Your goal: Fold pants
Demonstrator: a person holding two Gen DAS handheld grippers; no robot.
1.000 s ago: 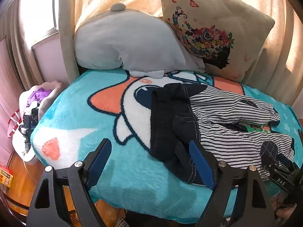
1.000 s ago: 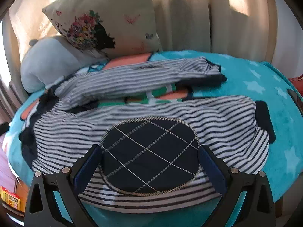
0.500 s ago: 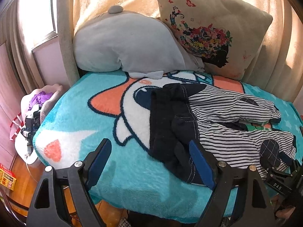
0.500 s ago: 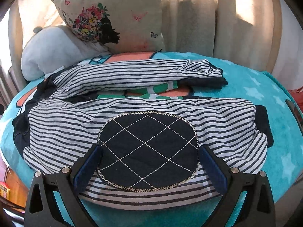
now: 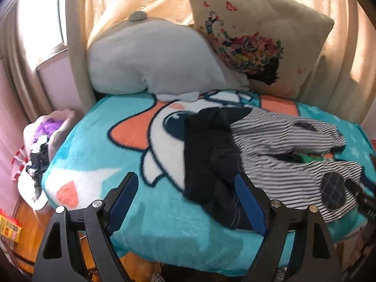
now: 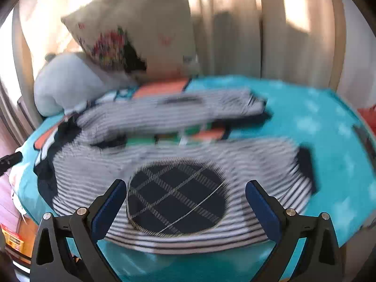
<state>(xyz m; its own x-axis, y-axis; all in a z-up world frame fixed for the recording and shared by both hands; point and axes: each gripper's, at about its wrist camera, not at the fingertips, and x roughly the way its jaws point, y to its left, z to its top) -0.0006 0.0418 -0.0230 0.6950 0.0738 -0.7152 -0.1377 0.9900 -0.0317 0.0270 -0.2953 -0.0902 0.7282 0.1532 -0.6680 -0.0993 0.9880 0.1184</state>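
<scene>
Striped pants (image 5: 282, 141) with a dark waistband (image 5: 206, 155) and dark quilted knee patches lie spread flat on a teal cartoon blanket (image 5: 94, 145), the two legs apart. My left gripper (image 5: 185, 185) is open and empty, just before the waistband at the bed's front edge. My right gripper (image 6: 185, 190) is open and empty, its fingers either side of the near leg's knee patch (image 6: 176, 195), above the pants (image 6: 211, 155). The right gripper's tip (image 5: 359, 192) shows at the left wrist view's right edge.
A grey plush pillow (image 5: 152, 63) and a floral cushion (image 5: 256, 35) lean against curtains at the back of the bed. A white basket of clothes (image 5: 44, 138) stands on the wooden floor to the left. The blanket (image 6: 329, 127) runs on to the right.
Both grippers have pulled back and risen a little from the bed. The right wrist view is now motion-blurred. The pants have not moved.
</scene>
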